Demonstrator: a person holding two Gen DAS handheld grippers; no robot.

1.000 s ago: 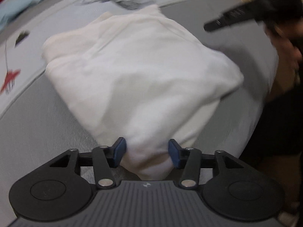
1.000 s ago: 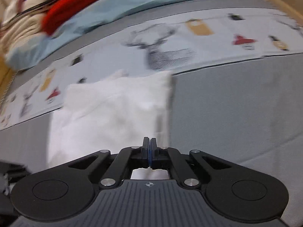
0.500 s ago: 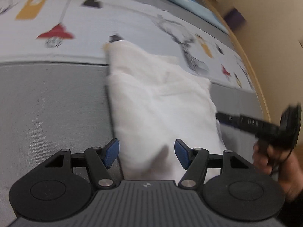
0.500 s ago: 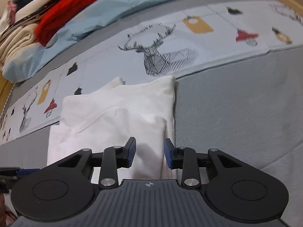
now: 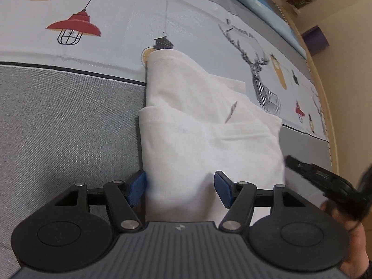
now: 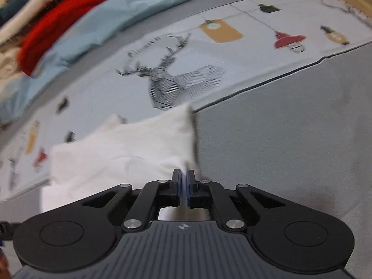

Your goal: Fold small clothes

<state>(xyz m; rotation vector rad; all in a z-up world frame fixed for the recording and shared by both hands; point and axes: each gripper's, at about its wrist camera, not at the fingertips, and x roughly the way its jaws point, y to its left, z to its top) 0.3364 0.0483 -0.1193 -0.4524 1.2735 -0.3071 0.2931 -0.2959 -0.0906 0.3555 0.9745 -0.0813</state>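
A folded white garment lies on the bed, partly on the grey band and partly on the printed band. My left gripper stands open over its near left edge, the cloth between the blue pads without being pinched. In the right wrist view the garment stretches away to the left. My right gripper is closing on its near right corner, with the cloth edge caught in the narrow gap between the pads. In the left wrist view the right gripper's fingers and the hand holding it show at the garment's right side.
The bed cover is grey with a pale band of deer and lamp prints. A light blue cloth and a pile of red and cream clothes lie at the far side. A wooden bed edge runs along the right.
The left gripper rolled and swung round to the garment's near left edge, its jaws a little wider. The right jaws opened, then closed on the garment's near right corner.
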